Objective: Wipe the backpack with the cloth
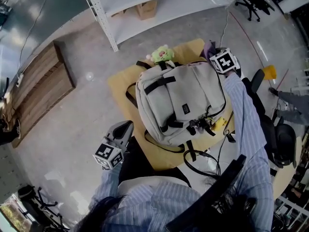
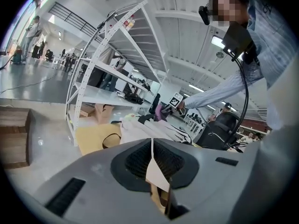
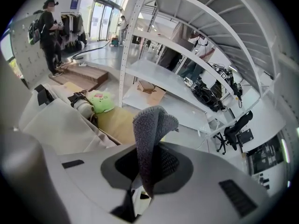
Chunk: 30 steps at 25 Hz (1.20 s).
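Head view is showing a grey backpack (image 1: 181,100) lying flat on a small tan surface (image 1: 120,83), with a green plush toy (image 1: 162,53) sitting at its top edge. The right gripper (image 1: 213,54) is hovering at the backpack's upper right corner, just beside the toy, and a purplish-grey cloth (image 1: 208,47) is sticking out of it. Right gripper view is showing its fingers (image 3: 177,167) pinching that cloth (image 3: 149,125), which is standing up in a folded loop between them. Below and to the left in that view are the backpack (image 3: 51,125) and the plush toy (image 3: 100,101). The left gripper (image 1: 124,128) is hanging off the surface's near left corner, well apart from the backpack. Left gripper view is showing its fingers (image 2: 135,160) pressed together on nothing. White shelving (image 1: 145,13) is standing on the floor beyond.
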{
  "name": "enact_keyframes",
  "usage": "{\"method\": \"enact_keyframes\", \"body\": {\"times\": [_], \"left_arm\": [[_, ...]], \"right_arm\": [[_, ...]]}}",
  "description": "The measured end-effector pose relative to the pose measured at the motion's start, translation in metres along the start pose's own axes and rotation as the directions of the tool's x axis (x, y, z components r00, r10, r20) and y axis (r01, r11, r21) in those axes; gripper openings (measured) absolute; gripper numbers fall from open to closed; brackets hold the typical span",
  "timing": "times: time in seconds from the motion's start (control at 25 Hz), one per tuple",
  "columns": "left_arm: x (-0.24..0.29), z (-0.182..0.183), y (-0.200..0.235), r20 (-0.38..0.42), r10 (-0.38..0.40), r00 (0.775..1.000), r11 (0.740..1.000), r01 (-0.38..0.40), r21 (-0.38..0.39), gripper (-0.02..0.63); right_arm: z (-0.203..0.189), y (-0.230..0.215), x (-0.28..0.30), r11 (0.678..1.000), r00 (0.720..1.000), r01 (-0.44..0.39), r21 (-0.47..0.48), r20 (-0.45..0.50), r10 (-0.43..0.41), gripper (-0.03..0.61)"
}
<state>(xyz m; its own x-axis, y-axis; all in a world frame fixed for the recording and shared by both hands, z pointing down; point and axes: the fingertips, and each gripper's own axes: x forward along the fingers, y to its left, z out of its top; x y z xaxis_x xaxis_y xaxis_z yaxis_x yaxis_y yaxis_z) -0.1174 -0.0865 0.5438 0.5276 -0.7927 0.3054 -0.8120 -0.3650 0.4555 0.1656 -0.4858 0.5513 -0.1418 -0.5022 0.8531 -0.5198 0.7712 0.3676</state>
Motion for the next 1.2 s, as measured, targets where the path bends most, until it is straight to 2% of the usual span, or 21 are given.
{"method": "enact_keyframes", "body": {"times": [0.28, 0.48, 0.76, 1.2], "left_arm": [[0.006, -0.01, -0.012, -0.036, -0.034, 0.999, 0.999, 0.034, 0.003, 0.015], [0.004, -0.009, -0.009, -0.03, -0.02, 0.999, 1.0, 0.02, 0.006, 0.015], [0.002, -0.002, -0.02, -0.016, -0.034, 0.999, 0.999, 0.035, 0.019, 0.015], [-0.013, -0.006, -0.03, -0.004, -0.042, 0.999, 0.999, 0.042, 0.032, 0.015]], "right_arm": [[0.006, 0.026, 0.01, 0.996, 0.999, -0.051, -0.069, -0.009, 0.051, 0.041], [0.026, 0.062, 0.006, 0.989, 0.992, -0.114, -0.097, 0.044, 0.119, 0.041], [0.07, 0.12, -0.009, 0.969, 0.964, -0.206, -0.137, 0.144, 0.225, 0.041], [0.131, 0.187, -0.046, 0.942, 0.918, -0.249, -0.224, 0.256, 0.304, 0.041]]}}
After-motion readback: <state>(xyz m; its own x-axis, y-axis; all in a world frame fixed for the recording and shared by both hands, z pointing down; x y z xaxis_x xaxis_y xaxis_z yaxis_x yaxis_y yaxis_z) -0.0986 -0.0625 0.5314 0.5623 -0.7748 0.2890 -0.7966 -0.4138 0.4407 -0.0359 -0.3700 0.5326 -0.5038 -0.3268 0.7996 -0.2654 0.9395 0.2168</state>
